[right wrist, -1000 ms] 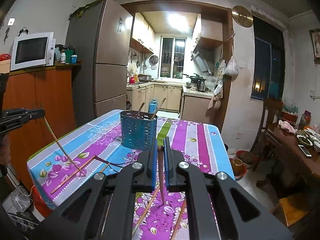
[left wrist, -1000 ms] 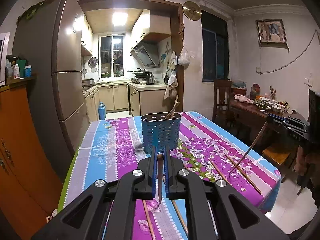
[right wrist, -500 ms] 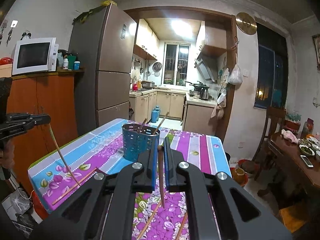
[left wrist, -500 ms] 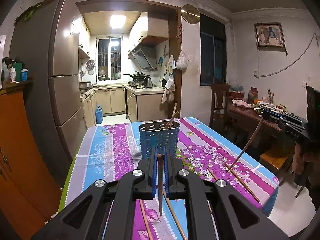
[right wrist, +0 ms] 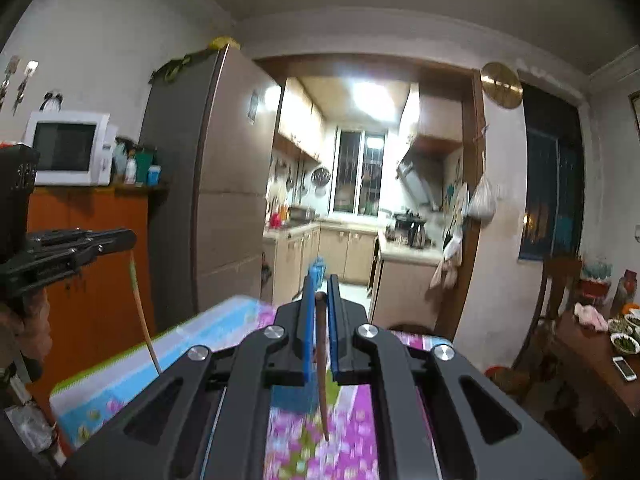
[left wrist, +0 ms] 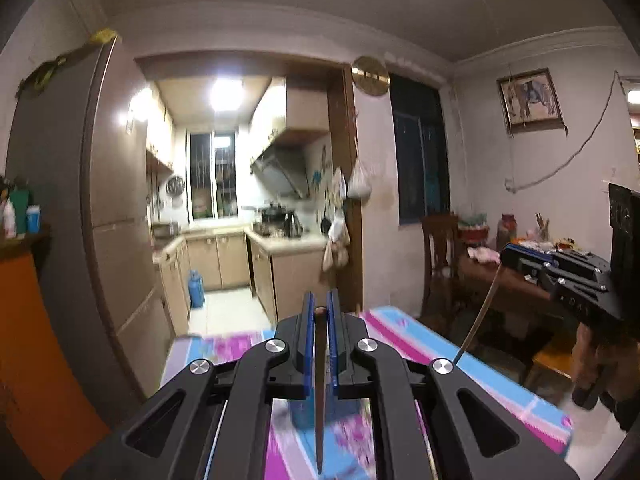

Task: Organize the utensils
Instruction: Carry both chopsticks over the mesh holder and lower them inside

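Left gripper (left wrist: 319, 312) and right gripper (right wrist: 319, 294) each pinch a chopstick (left wrist: 319, 392) above floral tablecloth (left wrist: 460, 360); blue holder (right wrist: 292, 398) below.

The blue utensil holder (left wrist: 302, 414) sits almost wholly hidden behind the left gripper (left wrist: 319, 312), and in the right wrist view only a blurred blue patch of it (right wrist: 291, 398) shows below the right gripper (right wrist: 319, 300). The floral tablecloth (left wrist: 460, 364) beneath both grippers is smeared, its pattern unreadable. The chopstick (left wrist: 319, 396) pinched by the left gripper drops out of sight near the bottom edge, while the other gripper's body is cut off at each view's side.
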A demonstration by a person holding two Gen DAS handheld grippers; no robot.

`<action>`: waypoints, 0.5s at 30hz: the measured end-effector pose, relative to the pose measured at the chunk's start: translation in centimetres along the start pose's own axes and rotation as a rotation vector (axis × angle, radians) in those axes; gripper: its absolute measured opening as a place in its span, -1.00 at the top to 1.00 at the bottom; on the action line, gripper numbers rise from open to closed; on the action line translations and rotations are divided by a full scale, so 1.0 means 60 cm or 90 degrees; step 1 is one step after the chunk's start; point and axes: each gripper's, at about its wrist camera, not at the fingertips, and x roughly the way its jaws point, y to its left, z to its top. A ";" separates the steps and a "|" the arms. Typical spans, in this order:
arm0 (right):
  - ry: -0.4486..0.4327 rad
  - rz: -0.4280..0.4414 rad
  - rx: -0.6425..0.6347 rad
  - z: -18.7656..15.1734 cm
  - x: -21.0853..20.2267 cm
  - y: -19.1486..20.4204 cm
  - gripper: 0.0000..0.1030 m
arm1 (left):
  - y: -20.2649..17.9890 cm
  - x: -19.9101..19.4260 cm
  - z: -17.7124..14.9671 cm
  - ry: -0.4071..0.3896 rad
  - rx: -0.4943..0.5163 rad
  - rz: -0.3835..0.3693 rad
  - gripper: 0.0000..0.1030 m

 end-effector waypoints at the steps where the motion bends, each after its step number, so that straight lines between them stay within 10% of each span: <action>1: -0.008 -0.004 0.002 0.012 0.020 -0.005 0.91 | 0.000 0.015 0.011 -0.010 0.003 0.003 0.85; 15: -0.012 0.031 0.138 0.021 0.225 -0.077 0.91 | 0.039 0.243 0.055 -0.075 -0.031 0.014 0.85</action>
